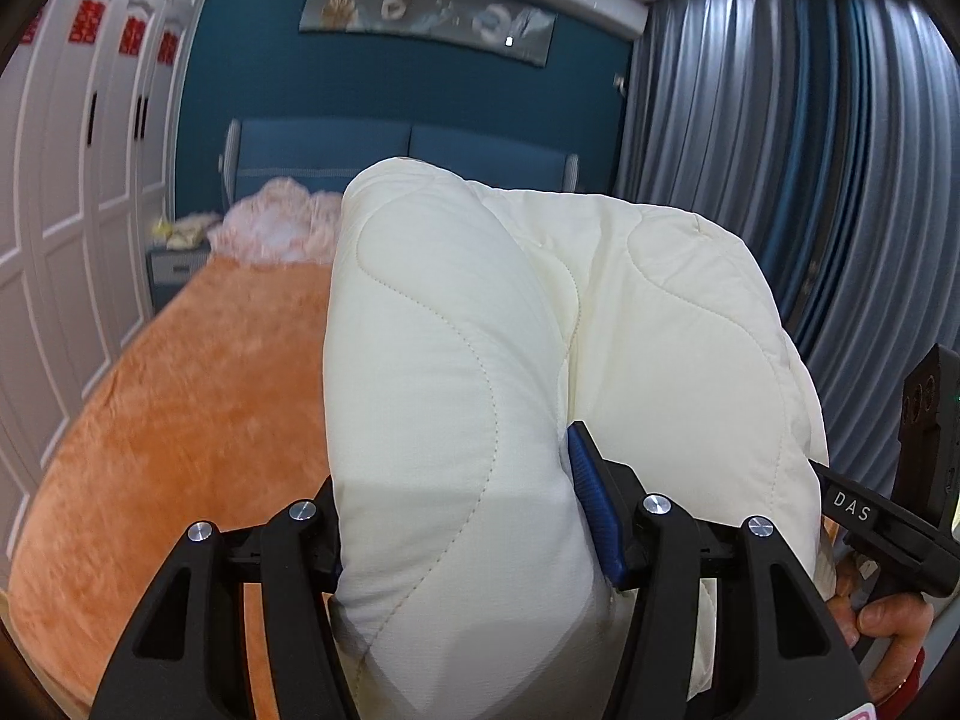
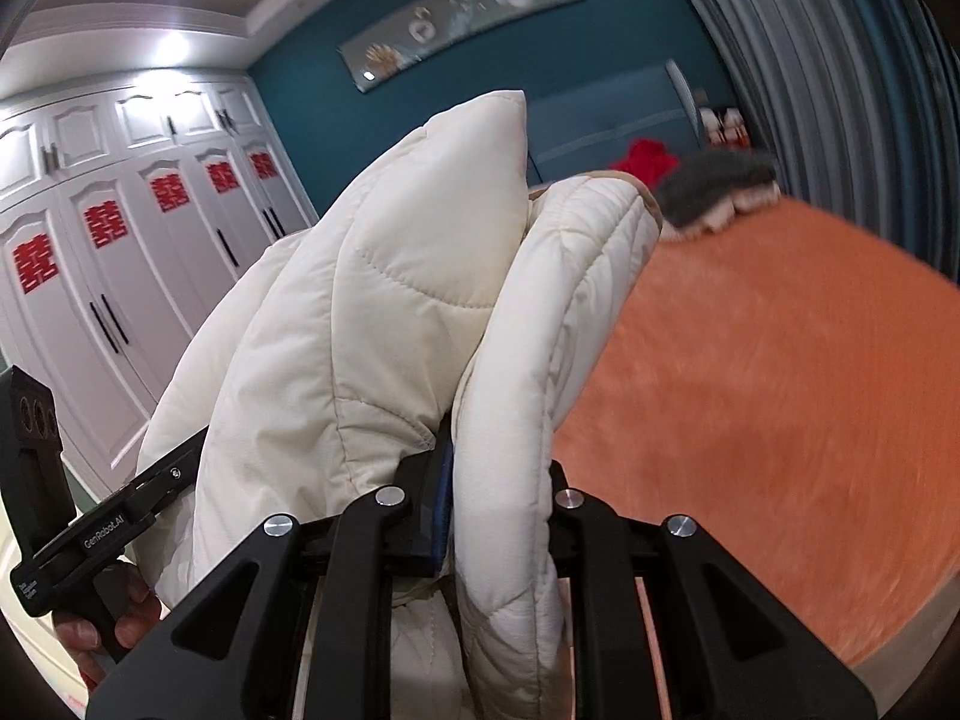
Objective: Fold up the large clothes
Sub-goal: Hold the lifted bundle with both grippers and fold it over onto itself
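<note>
A: What is the biggest thing here?

B: The wide bed with the fuzzy orange blanket (image 1: 168, 396) is filling the room. It is lying under everything, with nothing on the near part.

A: And the room around it?

B: White cupboard doors with red paper signs (image 2: 102, 222) are standing along one side. Long grey-blue curtains (image 1: 810, 180) are hanging on the other side. A dark blue wall (image 1: 252, 60) is sitting behind the bed.

A: Where is the thing to fold?

B: The big puffy cream-white quilted coat (image 1: 456, 330) is hanging in the air above the bed, not lying on it. Both tools are holding it up.

A: Why up there?

B: I think the person is lifting it so it is hanging straight and can be laid flat for folding.

A: How is the left gripper (image 1: 462, 516) doing?

B: Its jaws are standing wide, squeezing a thick fat roll of the coat.

A: And the right gripper (image 2: 498, 480)?

B: Its jaws are nearly closed, pinching a thinner padded edge of the coat.

A: Anything small?

B: A grey and white soft thing (image 2: 714, 186) is resting far off on the bed.
</note>
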The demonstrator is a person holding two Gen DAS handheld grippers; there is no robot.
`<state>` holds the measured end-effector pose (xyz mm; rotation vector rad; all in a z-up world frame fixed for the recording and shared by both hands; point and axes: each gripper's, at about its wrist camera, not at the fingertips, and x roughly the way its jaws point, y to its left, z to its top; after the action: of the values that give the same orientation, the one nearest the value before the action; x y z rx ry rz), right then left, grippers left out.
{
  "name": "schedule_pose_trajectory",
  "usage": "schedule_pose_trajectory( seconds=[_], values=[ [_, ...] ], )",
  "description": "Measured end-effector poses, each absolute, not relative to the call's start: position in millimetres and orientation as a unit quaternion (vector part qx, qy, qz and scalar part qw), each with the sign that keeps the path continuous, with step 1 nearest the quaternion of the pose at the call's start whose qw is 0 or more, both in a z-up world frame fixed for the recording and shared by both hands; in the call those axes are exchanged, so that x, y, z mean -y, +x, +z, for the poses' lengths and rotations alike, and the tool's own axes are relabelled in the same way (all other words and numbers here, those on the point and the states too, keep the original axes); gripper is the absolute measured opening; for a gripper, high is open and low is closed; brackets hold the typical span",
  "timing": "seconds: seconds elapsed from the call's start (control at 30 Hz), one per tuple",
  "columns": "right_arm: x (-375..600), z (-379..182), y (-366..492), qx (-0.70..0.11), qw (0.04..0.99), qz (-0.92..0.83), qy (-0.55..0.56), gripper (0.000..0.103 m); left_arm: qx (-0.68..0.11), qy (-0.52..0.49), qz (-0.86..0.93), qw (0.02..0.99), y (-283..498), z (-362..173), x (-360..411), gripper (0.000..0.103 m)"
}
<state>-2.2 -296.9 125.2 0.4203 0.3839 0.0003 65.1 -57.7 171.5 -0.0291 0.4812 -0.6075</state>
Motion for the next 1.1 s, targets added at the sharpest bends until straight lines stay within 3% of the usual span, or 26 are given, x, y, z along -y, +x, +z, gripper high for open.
schedule_pose_trajectory(
  seconds=[0.33, 0.6, 0.83, 1.1],
  values=[
    [265.3, 208.1, -7.4, -0.093, 0.983, 0.036, 0.151, 0.015, -0.110, -0.033, -0.303, 0.946, 40.9, 244.4, 15.8, 0.056],
    [237.2, 236.4, 14.8, -0.057, 0.990, 0.057, 0.115, 0.015, -0.056, -0.045, -0.298, 0.952, 55.5, 263.9, -13.8, 0.056],
    [223.9, 207.4, 67.4, -0.098, 0.988, 0.059, 0.105, 0.015, -0.100, -0.065, -0.300, 0.946, 114.3, 229.4, -24.8, 0.056],
    [226.5, 116.5, 139.9, -0.197, 0.970, 0.056, 0.129, 0.015, -0.193, -0.080, -0.292, 0.933, 189.9, 130.7, -20.4, 0.056]
  ],
)
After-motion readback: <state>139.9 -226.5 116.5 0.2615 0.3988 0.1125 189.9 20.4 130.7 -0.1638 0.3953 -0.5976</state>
